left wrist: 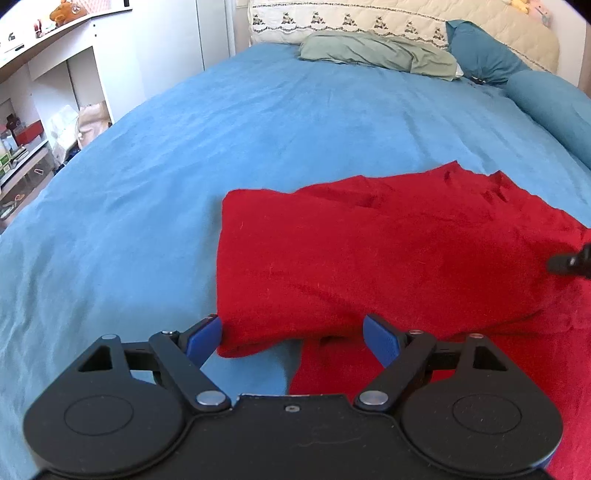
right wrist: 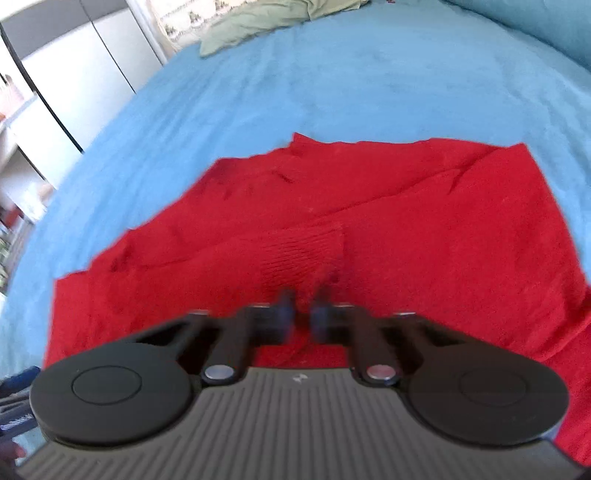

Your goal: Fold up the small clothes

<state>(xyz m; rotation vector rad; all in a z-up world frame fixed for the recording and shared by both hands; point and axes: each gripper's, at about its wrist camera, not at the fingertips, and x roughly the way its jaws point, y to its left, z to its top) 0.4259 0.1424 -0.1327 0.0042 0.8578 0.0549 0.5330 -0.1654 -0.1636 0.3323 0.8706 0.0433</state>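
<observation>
A red knit garment lies partly folded on the blue bed cover. Its left part is folded over and makes a straight left edge. My left gripper is open and empty, low over the garment's near left corner, with one blue finger on each side of that corner. In the right wrist view the garment fills the middle, with a ribbed cuff just ahead. My right gripper is blurred, its fingers nearly together above the cloth, with a narrow gap between them. Its tip shows in the left view.
A green pillow and teal pillows lie at the head of the bed by a quilted headboard. White shelves with clutter stand left of the bed. White cabinet doors show in the right view.
</observation>
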